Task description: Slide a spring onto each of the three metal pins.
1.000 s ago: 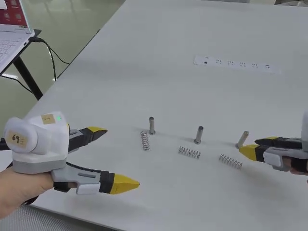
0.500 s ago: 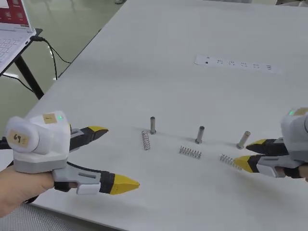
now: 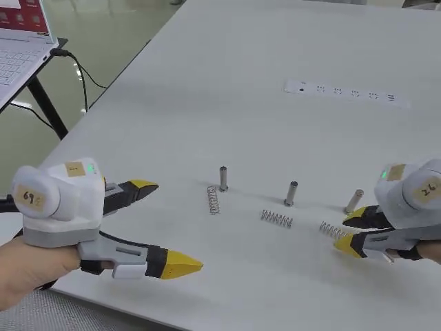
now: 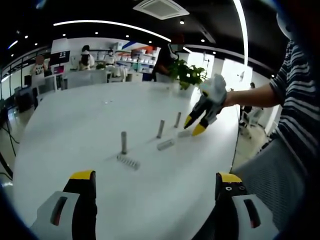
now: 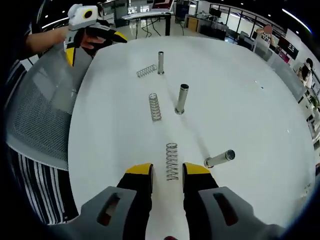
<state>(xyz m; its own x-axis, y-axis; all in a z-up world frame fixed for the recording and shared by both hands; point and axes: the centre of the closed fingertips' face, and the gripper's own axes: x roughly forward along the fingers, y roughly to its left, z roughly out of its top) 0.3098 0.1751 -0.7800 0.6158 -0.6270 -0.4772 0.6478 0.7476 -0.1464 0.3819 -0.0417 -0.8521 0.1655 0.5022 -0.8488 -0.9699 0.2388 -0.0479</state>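
Three metal pins stand in a row on the white table: left pin (image 3: 223, 178), middle pin (image 3: 292, 193), and right pin (image 3: 354, 201), which looks tilted. A spring lies near each: left spring (image 3: 213, 199), middle spring (image 3: 276, 218), right spring (image 3: 332, 230). My right gripper (image 3: 346, 229) sits low at the right spring (image 5: 171, 161), its jaws narrowly open, with the spring's near end between the yellow tips. My left gripper (image 3: 165, 224) hovers wide open and holds nothing, well left of the left pin (image 4: 123, 142).
A white power strip (image 3: 346, 94) lies further back on the table. A laptop (image 3: 17, 41) on a stand with a black cable is off the table's left edge. Bare table surface lies between the left gripper and the pins.
My right gripper has drawn in from the right and come down around the end of the right spring. The left gripper has held its place.
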